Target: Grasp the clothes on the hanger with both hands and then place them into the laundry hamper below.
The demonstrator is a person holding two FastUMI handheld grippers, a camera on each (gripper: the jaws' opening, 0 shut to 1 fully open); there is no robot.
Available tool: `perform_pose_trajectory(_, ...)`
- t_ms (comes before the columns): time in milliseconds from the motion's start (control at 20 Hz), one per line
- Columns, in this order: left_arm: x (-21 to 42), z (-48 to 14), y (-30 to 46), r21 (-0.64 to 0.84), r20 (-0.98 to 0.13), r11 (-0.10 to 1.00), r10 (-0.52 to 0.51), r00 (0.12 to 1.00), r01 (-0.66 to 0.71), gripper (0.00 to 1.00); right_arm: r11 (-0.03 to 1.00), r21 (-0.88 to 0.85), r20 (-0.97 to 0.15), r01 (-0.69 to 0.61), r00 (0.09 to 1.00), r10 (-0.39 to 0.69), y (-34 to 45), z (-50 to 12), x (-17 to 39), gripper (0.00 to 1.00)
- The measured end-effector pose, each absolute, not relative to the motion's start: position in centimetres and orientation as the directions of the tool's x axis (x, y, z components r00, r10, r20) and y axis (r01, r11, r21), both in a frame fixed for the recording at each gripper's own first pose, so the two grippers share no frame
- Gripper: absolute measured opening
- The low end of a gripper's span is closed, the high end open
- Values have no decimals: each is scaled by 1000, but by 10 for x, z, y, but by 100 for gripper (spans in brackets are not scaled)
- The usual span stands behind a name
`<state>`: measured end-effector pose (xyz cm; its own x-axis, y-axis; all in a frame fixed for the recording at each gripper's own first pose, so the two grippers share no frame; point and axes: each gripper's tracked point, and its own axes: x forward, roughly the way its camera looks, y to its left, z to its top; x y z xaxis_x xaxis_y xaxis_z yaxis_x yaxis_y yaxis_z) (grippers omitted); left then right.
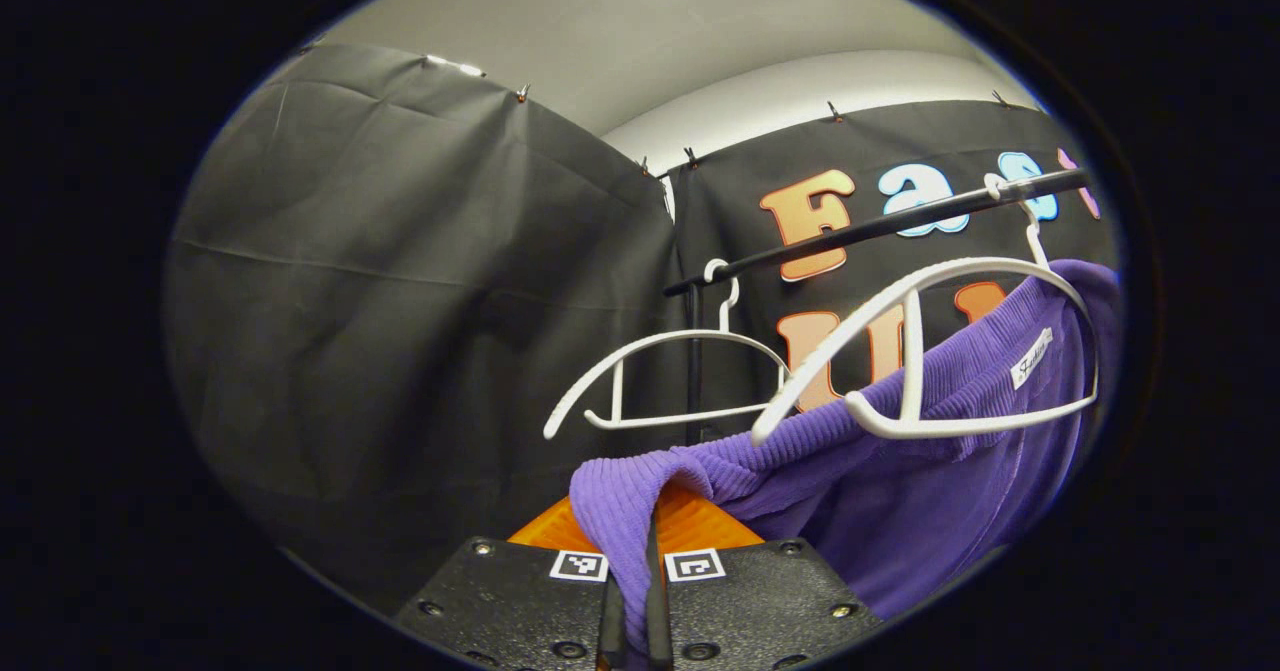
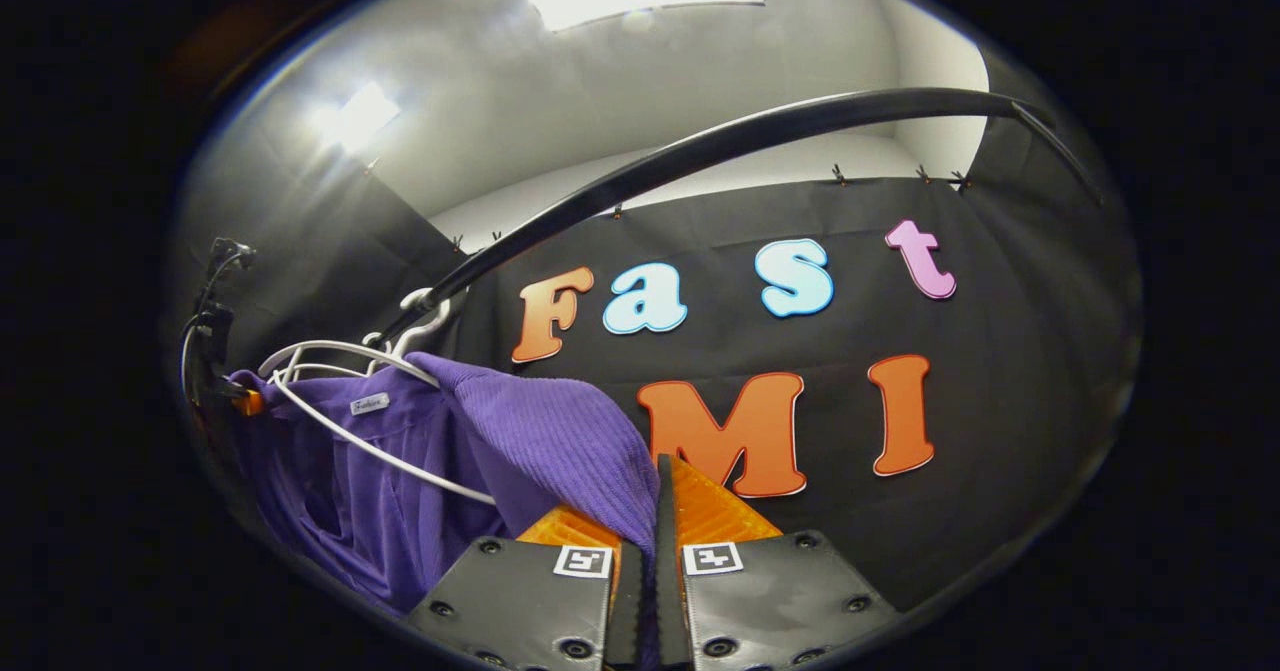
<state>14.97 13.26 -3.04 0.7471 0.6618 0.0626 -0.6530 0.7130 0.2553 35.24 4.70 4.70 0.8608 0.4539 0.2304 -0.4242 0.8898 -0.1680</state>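
Both my claws pinched closed on a purple ribbed sweater at the rail.

My left gripper (image 1: 632,591) clamps one fold of the purple sweater (image 1: 900,471), my right gripper (image 2: 648,571) another; in each, the knit fills the narrow slit between the fingers. The garment is partly off its white hanger (image 1: 930,351), which hooks on the black rail (image 1: 870,229) beside an empty hanger (image 1: 670,376).

A black rail (image 1: 870,231) ran across in front of the booth wall and carried two white hangers. The empty hanger (image 1: 665,376) hung near the rail's end; the other hanger (image 1: 930,351), farther along, bore a purple garment (image 1: 900,491).
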Motion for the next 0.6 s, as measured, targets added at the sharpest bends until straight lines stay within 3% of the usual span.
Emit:
perform_pose_trajectory(250, 150, -57, 106, 249, 45, 760, 610, 791, -600, 10, 927, -143, 251, -347, 893, 373, 40, 51, 398, 13)
perform_pose_trajectory(400, 152, -79, 94, 249, 8, 785, 584, 812, -567, 5, 949, -133, 225, -287, 923, 311, 18, 40, 423, 13)
perform_pose_trajectory(600, 160, -101, 77, 246, -34, 818, 543, 839, -519, 7, 966, -104, 180, -238, 950, 254, -16, 26, 438, 13)
